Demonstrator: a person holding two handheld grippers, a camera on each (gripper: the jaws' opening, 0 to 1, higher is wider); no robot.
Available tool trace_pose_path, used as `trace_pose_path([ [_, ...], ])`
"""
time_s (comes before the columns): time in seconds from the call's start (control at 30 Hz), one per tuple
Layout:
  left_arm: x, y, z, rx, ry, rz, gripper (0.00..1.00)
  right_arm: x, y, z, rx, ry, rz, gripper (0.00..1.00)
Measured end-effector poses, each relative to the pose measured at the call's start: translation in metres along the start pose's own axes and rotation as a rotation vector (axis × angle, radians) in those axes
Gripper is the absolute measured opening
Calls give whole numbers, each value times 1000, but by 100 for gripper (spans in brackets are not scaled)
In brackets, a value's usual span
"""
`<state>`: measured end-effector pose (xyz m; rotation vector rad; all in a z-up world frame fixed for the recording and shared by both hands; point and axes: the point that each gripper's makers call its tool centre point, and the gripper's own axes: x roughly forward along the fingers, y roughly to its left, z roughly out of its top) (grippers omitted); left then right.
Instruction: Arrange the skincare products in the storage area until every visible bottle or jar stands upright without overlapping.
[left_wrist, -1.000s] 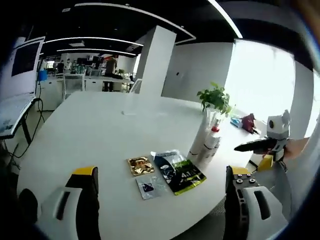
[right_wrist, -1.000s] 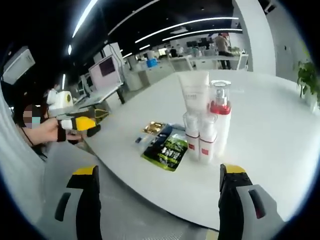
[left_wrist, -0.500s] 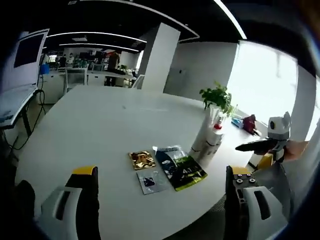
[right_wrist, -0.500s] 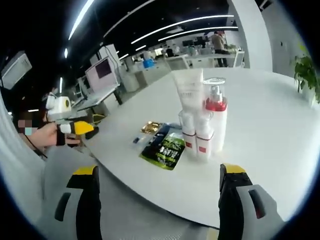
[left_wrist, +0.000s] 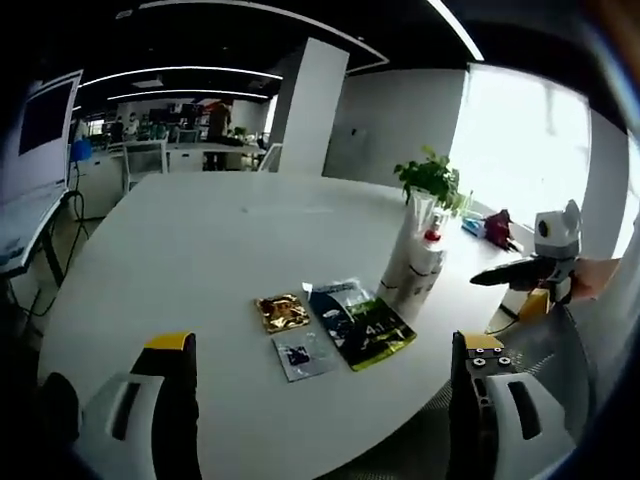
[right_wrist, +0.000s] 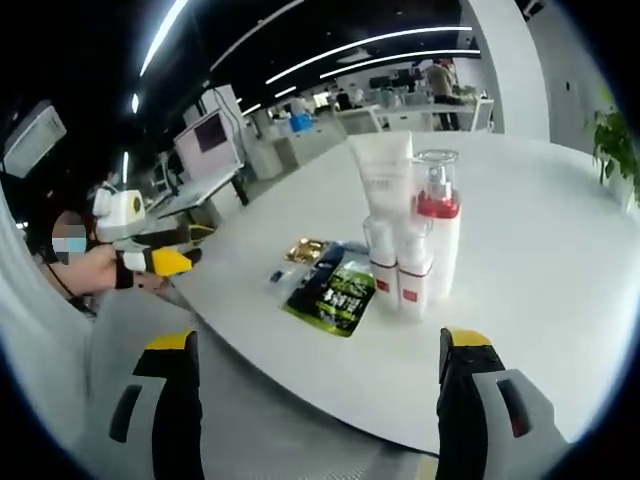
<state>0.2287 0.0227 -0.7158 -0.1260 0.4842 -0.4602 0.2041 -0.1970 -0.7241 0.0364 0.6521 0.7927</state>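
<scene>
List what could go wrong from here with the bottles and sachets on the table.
1. The upright bottles stand packed tightly together; nudging one with the open right gripper would likely topple the others.
2. The dark green sachet lies flat near the bottles' base, so a jaw could catch it and drag it.
3. The sachets lie close to the table edge and could slide off.

Open-plan office: desks w/ monitors (right_wrist: 205, 140), big white meeting table (left_wrist: 180, 260), strip lights (right_wrist: 370, 45).

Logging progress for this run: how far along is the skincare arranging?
The white tube, pump bottle and two small bottles already stand upright in a tight cluster. Nothing is in hand: the left gripper and right gripper are open, short of the table. The sachets lie flat, untouched.
</scene>
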Motion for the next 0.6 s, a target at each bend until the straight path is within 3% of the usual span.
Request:
trace_pose_path([
  [0.6, 3, -2, -6, 16, 26, 3, 99, -1, -2, 0, 7, -8, -1, 100],
])
